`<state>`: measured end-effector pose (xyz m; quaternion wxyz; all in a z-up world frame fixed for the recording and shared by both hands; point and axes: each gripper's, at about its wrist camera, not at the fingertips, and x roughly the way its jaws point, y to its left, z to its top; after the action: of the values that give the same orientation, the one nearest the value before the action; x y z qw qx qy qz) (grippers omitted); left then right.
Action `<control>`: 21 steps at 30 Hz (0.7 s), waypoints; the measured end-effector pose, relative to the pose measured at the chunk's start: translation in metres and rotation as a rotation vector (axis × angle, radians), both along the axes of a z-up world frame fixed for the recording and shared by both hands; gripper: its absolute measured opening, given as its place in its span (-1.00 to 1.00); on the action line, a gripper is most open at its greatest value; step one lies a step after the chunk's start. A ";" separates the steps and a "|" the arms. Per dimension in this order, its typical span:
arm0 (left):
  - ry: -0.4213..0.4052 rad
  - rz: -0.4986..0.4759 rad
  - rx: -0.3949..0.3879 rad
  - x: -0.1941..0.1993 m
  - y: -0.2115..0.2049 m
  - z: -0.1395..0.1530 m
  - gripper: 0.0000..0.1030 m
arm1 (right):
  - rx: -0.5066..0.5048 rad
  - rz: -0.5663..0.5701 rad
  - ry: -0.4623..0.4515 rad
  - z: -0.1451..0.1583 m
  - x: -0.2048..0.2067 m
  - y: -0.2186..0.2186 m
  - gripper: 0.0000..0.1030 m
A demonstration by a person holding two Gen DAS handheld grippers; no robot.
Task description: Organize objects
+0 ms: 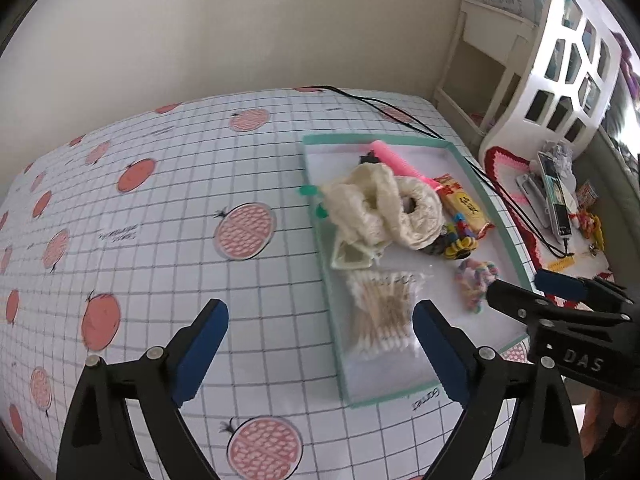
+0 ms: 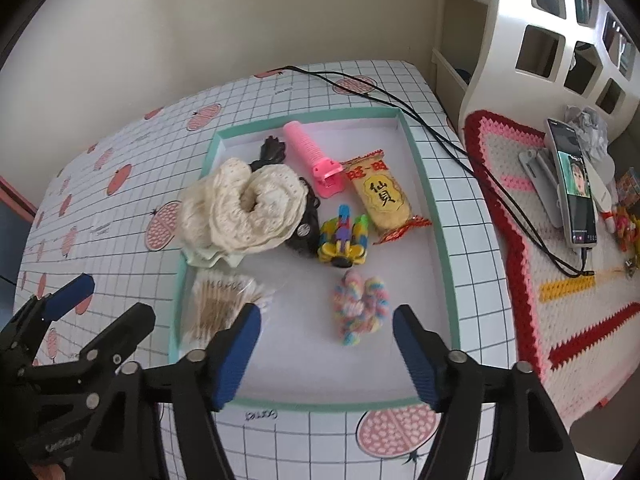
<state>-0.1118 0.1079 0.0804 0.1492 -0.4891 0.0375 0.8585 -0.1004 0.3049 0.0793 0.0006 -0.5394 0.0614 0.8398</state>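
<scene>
A shallow green-rimmed tray (image 2: 434,200) (image 1: 320,240) lies on the checked tablecloth. In it lie a cream knitted cloth (image 2: 240,208) (image 1: 380,204), a pink hair roller (image 2: 310,156), a yellow snack packet (image 2: 382,198), a colourful toy (image 2: 344,240), a pastel scrunchie (image 2: 360,306) (image 1: 476,280) and a bag of cotton swabs (image 2: 218,300) (image 1: 384,312). My left gripper (image 1: 320,354) is open and empty over the tray's near left edge. My right gripper (image 2: 326,356) is open and empty just short of the scrunchie.
A black cable (image 2: 400,100) runs across the table's far right. A crocheted mat (image 2: 532,240) at the right holds a phone on a stand (image 2: 574,184) and small toys. A white shelf (image 2: 552,40) stands behind it.
</scene>
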 end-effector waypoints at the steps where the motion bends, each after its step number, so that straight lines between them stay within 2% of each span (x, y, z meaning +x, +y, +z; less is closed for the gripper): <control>1: 0.004 0.014 0.001 0.003 -0.005 0.001 0.82 | 0.000 0.001 0.003 0.001 0.003 -0.001 0.43; 2: 0.007 0.024 0.000 0.005 -0.008 0.002 0.83 | -0.002 0.000 0.006 0.002 0.006 -0.001 0.51; 3: 0.010 0.035 0.001 0.008 -0.012 0.002 0.83 | -0.003 -0.001 0.009 0.003 0.010 -0.002 0.66; 7: 0.015 0.063 0.011 0.021 -0.023 0.003 0.83 | 0.004 0.011 0.030 0.009 0.023 -0.008 0.88; 10: 0.021 0.069 0.012 0.032 -0.028 0.003 0.83 | 0.012 0.025 0.053 0.014 0.036 -0.013 0.92; 11: 0.026 0.070 0.012 0.036 -0.030 0.003 0.83 | 0.012 0.027 0.059 0.016 0.040 -0.015 0.99; 21: 0.028 0.096 0.043 0.062 -0.048 -0.003 0.83 | 0.036 0.049 0.106 0.023 0.070 -0.028 1.00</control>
<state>-0.0499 0.0596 0.0774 0.1181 -0.4747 -0.0025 0.8722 -0.0300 0.2769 0.1022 -0.0135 -0.4953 0.0330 0.8680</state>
